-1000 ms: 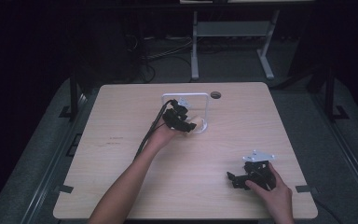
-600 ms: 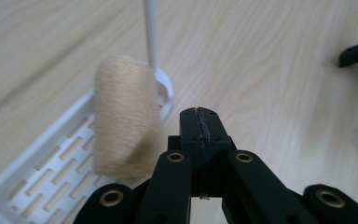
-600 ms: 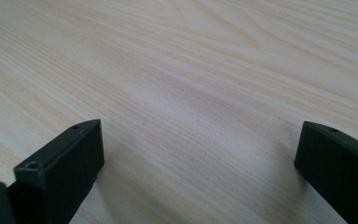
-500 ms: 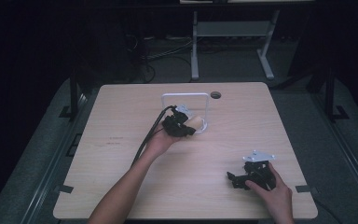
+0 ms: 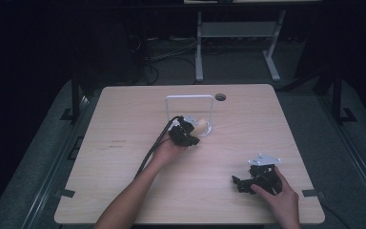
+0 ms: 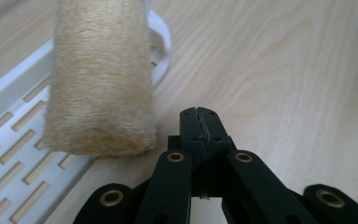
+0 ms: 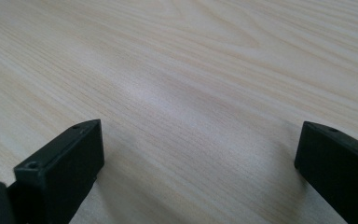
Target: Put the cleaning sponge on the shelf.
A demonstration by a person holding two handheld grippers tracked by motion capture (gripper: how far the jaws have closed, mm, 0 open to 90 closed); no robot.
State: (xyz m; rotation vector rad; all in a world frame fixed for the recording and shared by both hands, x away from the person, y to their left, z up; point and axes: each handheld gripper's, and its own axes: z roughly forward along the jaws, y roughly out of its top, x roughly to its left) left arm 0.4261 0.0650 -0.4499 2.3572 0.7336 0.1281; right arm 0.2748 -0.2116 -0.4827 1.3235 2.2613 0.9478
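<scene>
Resting beside the loofah roll, left gripper fully closed, empty.

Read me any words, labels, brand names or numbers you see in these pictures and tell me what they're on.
Nothing can be read.
A faint dark mark, maybe print, on the wooden table near its left edge: too small and blurred to read.
The loofah roll, white rack and both grippers carry no text.

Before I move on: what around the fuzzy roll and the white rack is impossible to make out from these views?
- Fuzzy roll: top cut off by the left gripper view's upper edge; in the high view mostly hidden behind the left gripper.
- White rack: runs off the left edge; its full shape is unclear.
- Right gripper: small and dark in the high view, partly covered by the hand.
</scene>
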